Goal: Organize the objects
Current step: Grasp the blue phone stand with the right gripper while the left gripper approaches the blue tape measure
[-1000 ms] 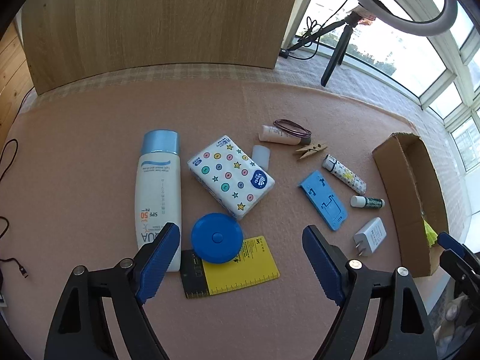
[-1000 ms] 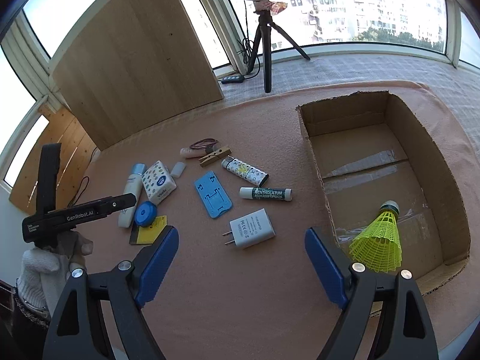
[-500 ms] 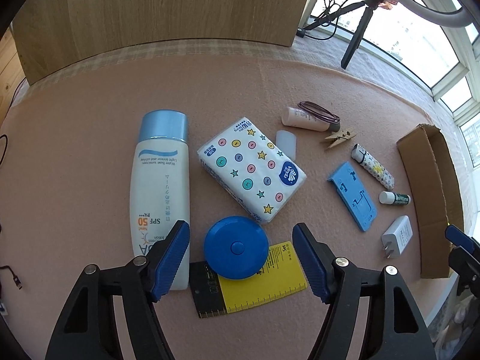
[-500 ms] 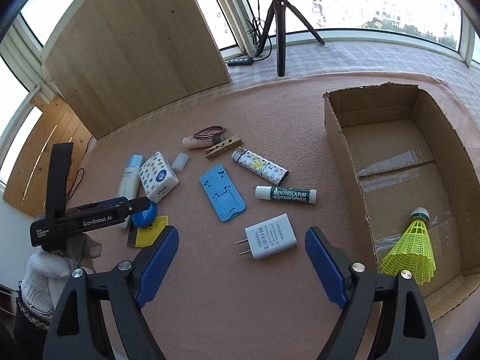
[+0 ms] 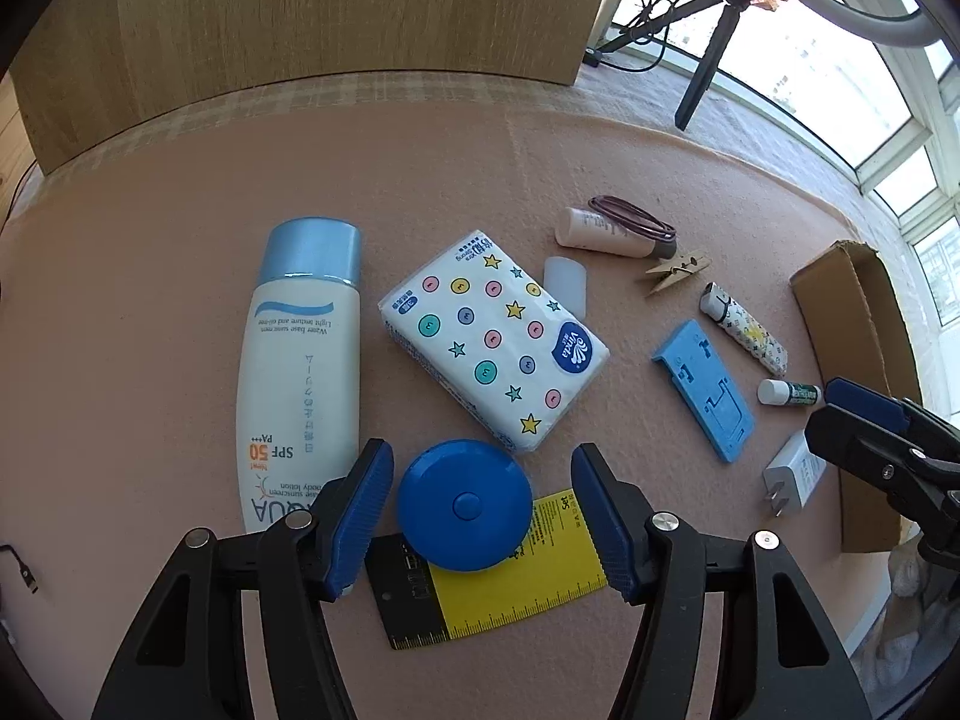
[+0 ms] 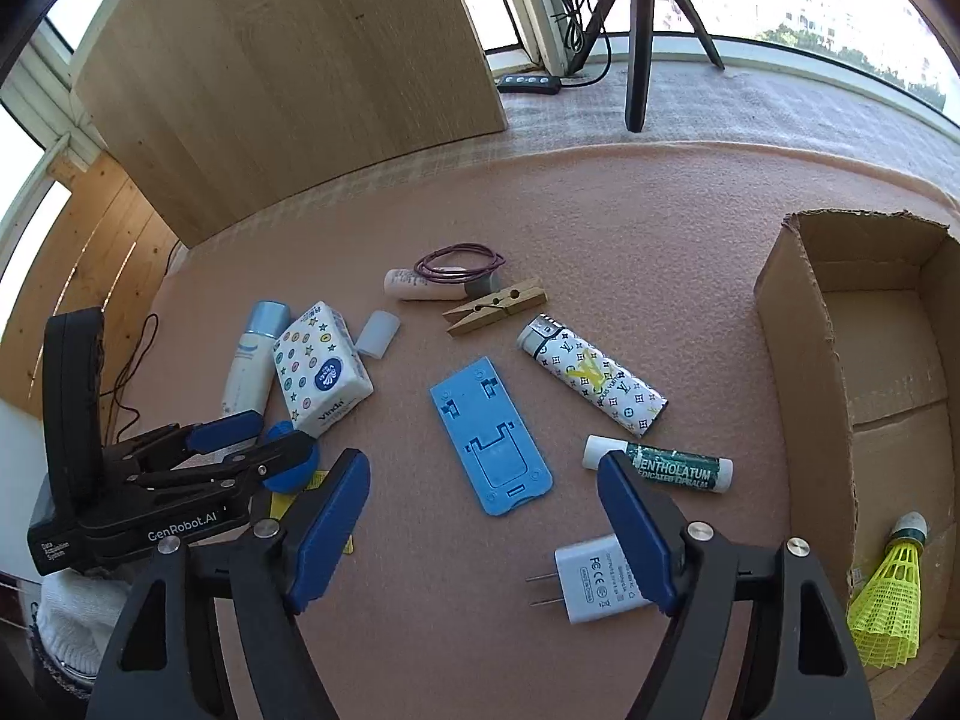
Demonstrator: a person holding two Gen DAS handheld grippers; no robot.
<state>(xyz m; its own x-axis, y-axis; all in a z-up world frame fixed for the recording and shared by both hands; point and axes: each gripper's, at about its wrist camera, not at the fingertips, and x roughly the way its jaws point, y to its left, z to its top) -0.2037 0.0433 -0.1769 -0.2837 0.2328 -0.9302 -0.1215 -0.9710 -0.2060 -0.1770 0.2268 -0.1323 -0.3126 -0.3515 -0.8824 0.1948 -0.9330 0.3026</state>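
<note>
Over the pink felt table (image 5: pixel 180 192), the left gripper (image 5: pixel 480 516) points steeply down, its blue pads either side of the round blue tape measure (image 5: pixel 465 507). Jaws have just been closing, yet a sliver of gap shows on each side, so nothing is pinched. That tape measure sits on a yellow-and-black ruler card (image 5: pixel 510 588), with the sunscreen bottle (image 5: pixel 300 372) just to its left and the tissue pack (image 5: pixel 492 339) just above.

Across on the other side, the right gripper (image 6: pixel 483 525) also tilts downward, jaws spread with nothing between them but felt, and they too have just been narrowing. Its right pad covers part of the white charger plug (image 6: pixel 591 582); the blue phone stand (image 6: pixel 489 435) lies just ahead between the pads, and the lip balm stick (image 6: pixel 660 462) lies beyond the right pad.

Further right stands the cardboard box (image 6: pixel 798 360), a yellow shuttlecock (image 6: pixel 891 597) inside its near corner. Patterned lighter (image 6: pixel 591 384), clothespin (image 6: pixel 495 312) and small tube (image 6: pixel 420 285) lie loose farther back. A white-gloved hand (image 6: pixel 78 612) shows under the left tool.
</note>
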